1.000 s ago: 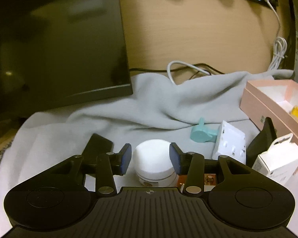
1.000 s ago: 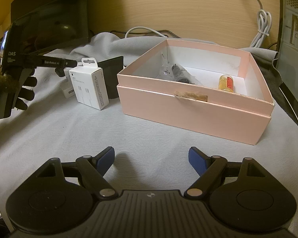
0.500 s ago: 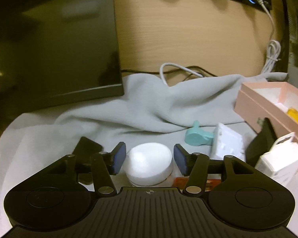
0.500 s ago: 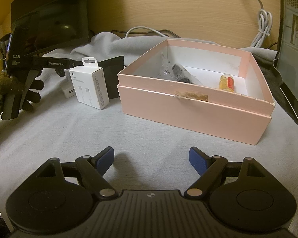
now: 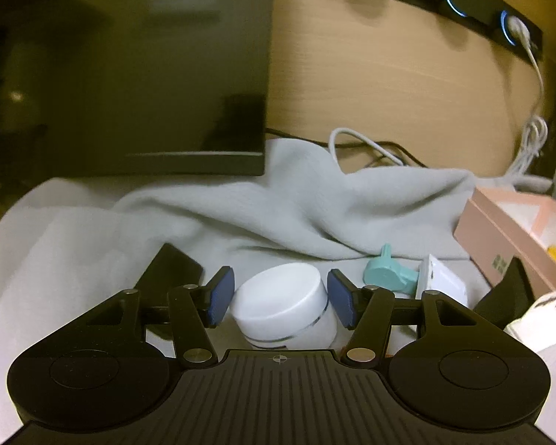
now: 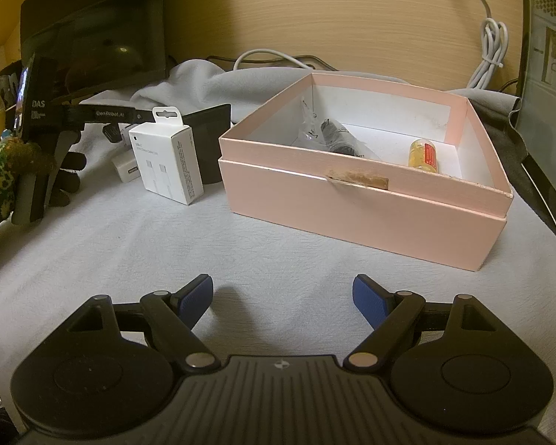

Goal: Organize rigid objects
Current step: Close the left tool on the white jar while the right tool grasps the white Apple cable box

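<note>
Jaws of left gripper (image 5: 281, 301) just widened, flanking tilted white jar (image 5: 283, 306), not pressing; right gripper (image 6: 282, 294) unchanged, open, empty.

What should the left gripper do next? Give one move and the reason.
Probably close on the jar. The left gripper has just been opening its jaws, which now straddle it. A gap shows at one pad, so it isn't gripped yet. It likely belongs in the box.

The left wrist camera looked low and close across the grey cloth (image 5: 315, 204) toward the wooden wall. The right wrist camera looked steeply down from farther back. Both caught the pink box (image 6: 352, 200).
</note>
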### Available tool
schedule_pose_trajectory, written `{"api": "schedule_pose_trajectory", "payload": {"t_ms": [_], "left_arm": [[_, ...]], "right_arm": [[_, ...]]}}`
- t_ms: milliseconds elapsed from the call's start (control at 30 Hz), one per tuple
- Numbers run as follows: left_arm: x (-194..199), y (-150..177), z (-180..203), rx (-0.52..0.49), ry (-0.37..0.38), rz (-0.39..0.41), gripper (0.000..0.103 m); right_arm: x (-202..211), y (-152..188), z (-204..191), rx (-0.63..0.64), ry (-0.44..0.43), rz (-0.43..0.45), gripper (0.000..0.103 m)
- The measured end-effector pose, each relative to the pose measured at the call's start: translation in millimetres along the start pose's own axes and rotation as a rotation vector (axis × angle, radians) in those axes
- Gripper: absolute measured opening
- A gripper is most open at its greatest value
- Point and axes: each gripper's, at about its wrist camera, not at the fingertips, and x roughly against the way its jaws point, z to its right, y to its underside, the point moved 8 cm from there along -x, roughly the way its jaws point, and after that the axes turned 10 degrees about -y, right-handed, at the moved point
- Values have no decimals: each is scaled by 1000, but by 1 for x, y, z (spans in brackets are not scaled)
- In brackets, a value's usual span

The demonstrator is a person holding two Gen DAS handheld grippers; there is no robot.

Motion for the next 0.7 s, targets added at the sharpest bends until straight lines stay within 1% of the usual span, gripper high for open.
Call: {"api": "schedule_pose_trajectory", "payload": {"t_ms": [100,167,233,267,367,533,567,700], "left_arm": [[1,0,0,-4,-12,-4,61],[3,0,5,-14,-16,1,59],[10,-1,15,-32,38,24,60],[12,-2,18,-39,51,29,62],[11,0,20,-54,41,31,60],[11,2,21,-69,37,40,60],[10,2,22,-76,36,40,62],[15,6,31,-132,78,43,78]], "right_arm": [[0,1,0,2,5,-2,83],[0,1,-1,5,7,-4,83],[0,0,0,4,6,-4,83],[0,0,-1,4,6,-4,83],[0,0,-1,5,7,-4,83],[0,0,-1,4,6,-5,83],[0,0,-1,4,6,-5,83],[0,0,-1,3,5,-5,83]]}}
